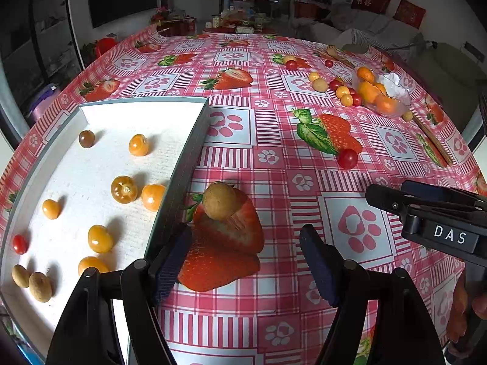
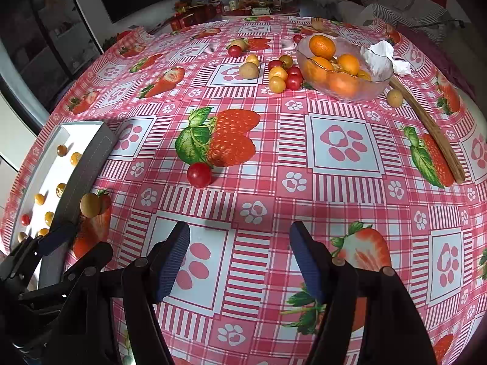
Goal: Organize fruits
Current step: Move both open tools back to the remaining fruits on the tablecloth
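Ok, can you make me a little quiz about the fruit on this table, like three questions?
1. True or false: the brown fruit beside the white tray lies inside the tray.
2. What holds the oranges? A) glass bowl B) white tray C) basket
3. Fill in: the lone red tomato lies on the ____, next to a printed strawberry.

Key
1. False: it sits on the tablecloth, just outside the tray wall, ahead of the open left gripper.
2. A.
3. Tablecloth, ahead of the open, empty right gripper.
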Tool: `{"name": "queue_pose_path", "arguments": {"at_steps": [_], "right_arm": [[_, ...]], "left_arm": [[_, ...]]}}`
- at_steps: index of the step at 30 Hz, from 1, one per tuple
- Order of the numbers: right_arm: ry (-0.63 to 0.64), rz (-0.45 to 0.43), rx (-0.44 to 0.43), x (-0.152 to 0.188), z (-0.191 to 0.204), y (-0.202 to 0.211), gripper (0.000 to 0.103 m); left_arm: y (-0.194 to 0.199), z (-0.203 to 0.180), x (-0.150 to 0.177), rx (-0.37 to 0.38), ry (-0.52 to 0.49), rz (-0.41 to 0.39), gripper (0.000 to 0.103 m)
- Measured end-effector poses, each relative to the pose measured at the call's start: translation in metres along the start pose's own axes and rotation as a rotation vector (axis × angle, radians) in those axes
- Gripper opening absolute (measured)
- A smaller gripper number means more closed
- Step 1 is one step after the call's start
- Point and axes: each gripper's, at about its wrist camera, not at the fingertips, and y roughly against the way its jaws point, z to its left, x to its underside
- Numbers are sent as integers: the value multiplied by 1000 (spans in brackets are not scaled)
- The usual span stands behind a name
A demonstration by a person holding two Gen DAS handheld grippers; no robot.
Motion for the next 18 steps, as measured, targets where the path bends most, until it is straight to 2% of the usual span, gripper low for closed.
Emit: {"name": "queue_pose_path", "arguments": {"at_steps": [7,14,17,18], "right_arm": [[33,-12,0,-15,7,-12,72],[77,-20,-13,-29,20,-23,69],[118,-23,5,-33,30,-27,55],[134,-29,17,-33,33,-28,40]], "left_arm": [[-14,-15,-7,-41,-77,1,75],[-18,-19,-12,-21,-104,-6,75],[-18,-19,-12,-15,-106,-6,74],[-18,-19,-11,-6,-105,-7,68]]}}
